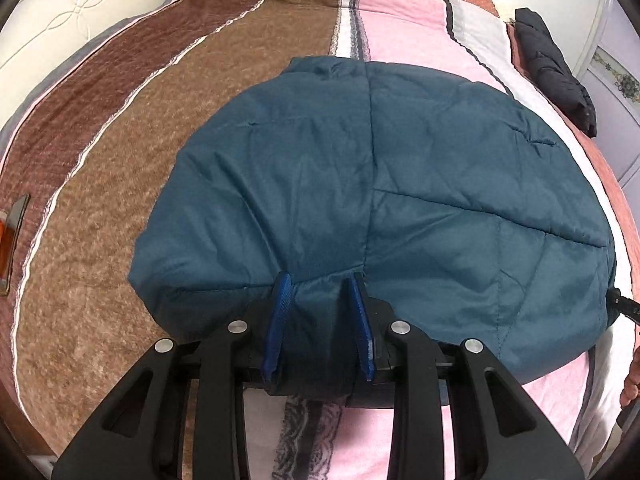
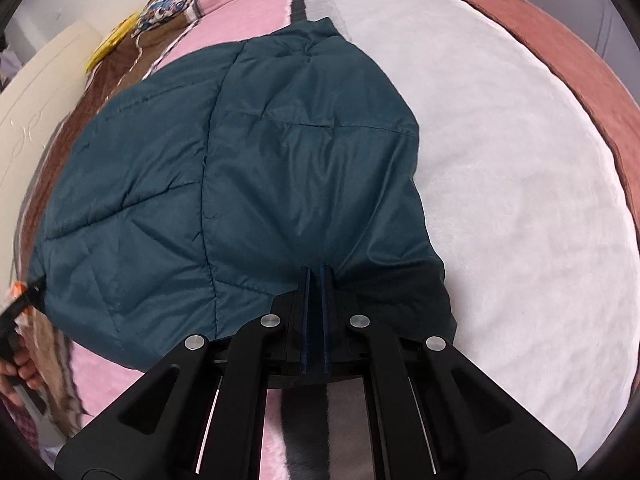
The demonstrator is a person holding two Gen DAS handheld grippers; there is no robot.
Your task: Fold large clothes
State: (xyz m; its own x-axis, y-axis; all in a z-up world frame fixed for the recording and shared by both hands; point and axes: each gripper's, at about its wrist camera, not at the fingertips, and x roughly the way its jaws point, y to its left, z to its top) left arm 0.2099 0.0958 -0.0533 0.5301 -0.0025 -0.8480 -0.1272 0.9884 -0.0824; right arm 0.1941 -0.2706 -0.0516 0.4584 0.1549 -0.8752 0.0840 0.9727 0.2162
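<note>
Bed with patchwork coverlet of brown, pink and white plush panels (image 1: 120,184): it carries everything you handle.

Teal quilted padded jacket (image 1: 360,184): lies spread on the bed, near hem towards you, collar end at the far side. Its long axis runs away from you, collar pointing to the head of the bed. It looks already doubled to a narrower panel.

Black folded garment (image 1: 556,76): beyond the jacket, well off to its right, untouched.

Left gripper (image 1: 320,280): at the jacket's near hem, left part. Blue fingers (image 1: 280,320) stand apart with a thick bunch of hem between them; whether they press it, you cannot tell.

Right gripper (image 2: 317,272): at the jacket's near hem, right part. Fingers together, clamped on a thin pinch of hem.

Step in hand, by judgement: taking up the near hem for a fold towards the collar. Next move calls for a firm left grip, then lifting both corners level and carrying them over evenly.
</note>
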